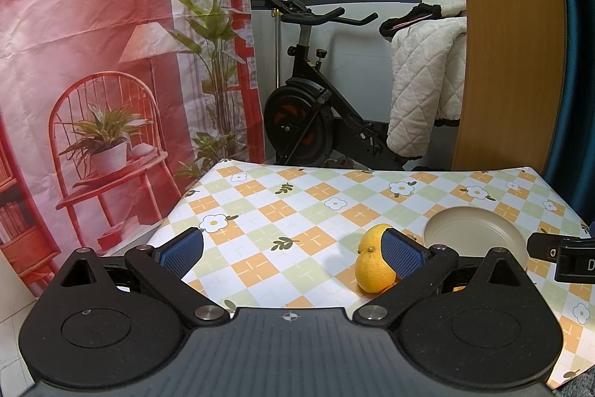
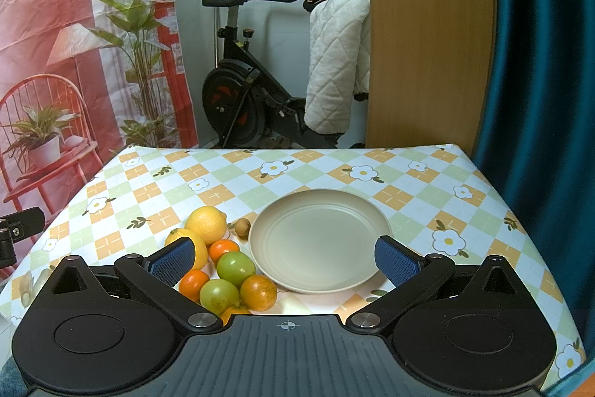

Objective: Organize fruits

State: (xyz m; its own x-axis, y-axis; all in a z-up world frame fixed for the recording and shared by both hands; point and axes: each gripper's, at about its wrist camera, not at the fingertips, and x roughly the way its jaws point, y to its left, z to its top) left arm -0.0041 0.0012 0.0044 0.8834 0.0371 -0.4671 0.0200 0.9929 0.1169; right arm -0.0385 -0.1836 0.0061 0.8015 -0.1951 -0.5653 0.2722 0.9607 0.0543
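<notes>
- Fruit [image 2: 223, 266]: round, glossy pile touching the smooth beige plate [image 2: 319, 279]'s left rim.
- Left gripper [image 1: 293, 253]: jaws wide, empty.
- Right gripper [image 2: 284, 257]: jaws wide, empty.

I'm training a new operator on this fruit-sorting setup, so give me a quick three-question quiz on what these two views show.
1. True or false: the plate already holds fruit.
2. How many green fruits lie in the pile left of the plate? A) one B) two C) four
3. Fill in: both the left tongs and the right tongs are ____.

Key:
1. False; the plate is bare.
2. B; two green fruits lie among the oranges and lemons.
3. Open; neither pair holds anything.
</notes>
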